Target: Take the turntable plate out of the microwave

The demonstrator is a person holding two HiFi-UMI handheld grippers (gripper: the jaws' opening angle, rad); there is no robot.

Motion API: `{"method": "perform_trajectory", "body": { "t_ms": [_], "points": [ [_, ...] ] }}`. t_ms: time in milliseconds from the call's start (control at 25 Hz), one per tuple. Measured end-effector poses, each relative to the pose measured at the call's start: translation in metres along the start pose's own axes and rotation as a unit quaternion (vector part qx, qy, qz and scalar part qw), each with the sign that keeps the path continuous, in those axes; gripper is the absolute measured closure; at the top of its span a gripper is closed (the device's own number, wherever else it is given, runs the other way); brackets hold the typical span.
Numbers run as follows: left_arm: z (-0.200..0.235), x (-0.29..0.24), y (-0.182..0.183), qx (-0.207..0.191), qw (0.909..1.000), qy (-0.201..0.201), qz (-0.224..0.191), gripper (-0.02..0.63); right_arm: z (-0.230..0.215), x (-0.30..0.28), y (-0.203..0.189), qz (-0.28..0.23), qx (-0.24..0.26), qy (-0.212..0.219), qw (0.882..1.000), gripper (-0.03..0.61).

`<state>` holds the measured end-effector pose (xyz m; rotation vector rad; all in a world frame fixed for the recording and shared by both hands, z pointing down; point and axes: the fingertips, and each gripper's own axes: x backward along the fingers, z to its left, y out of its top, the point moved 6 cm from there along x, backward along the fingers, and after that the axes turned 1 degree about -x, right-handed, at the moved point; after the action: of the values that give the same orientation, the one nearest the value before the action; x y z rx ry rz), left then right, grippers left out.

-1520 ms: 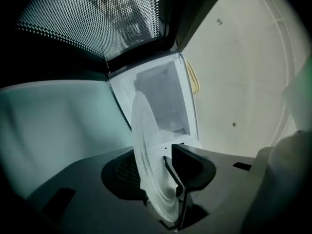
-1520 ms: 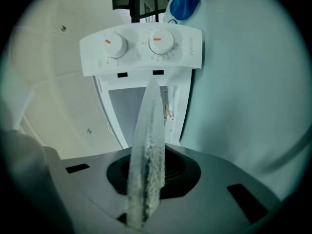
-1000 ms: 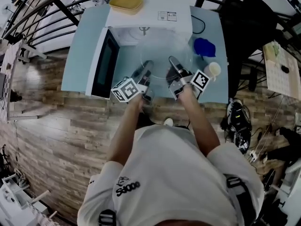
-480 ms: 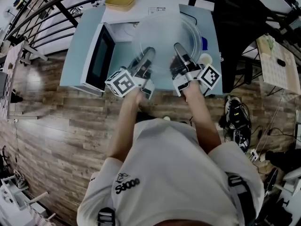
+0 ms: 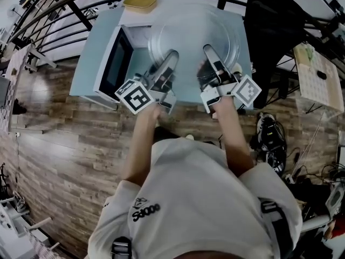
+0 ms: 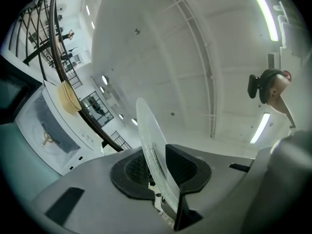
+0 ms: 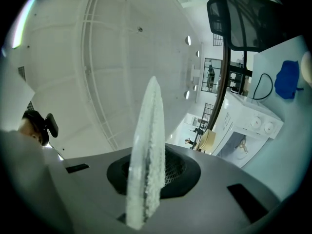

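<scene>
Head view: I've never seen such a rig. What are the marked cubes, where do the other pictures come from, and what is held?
A camera on a person's head looks down. Each hand holds a two-jaw tool, the left gripper and right gripper; the cubes are part of them. The other pictures come from cameras riding on each gripper. Both grippers are shut on the rim of a glass turntable plate, held up near the open microwave on a pale blue table.

The left forearm and right forearm reach forward side by side. The left gripper and right gripper tilt upward, each with its jaws clamped on the near rim of the glass plate.
</scene>
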<state>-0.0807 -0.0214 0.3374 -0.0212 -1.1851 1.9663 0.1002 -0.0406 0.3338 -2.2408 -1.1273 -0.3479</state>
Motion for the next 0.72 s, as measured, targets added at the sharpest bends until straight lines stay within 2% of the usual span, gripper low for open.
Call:
{"method": "perform_trajectory", "body": {
  "t_ms": [720],
  "points": [
    [0.0007, -0.0069, -0.0012, 0.002, 0.9999, 0.014, 0.002, 0.529, -0.0062, -0.0021, 0.0070, 0.003, -0.010, 0.010, 1.000, 0.561]
  ]
}}
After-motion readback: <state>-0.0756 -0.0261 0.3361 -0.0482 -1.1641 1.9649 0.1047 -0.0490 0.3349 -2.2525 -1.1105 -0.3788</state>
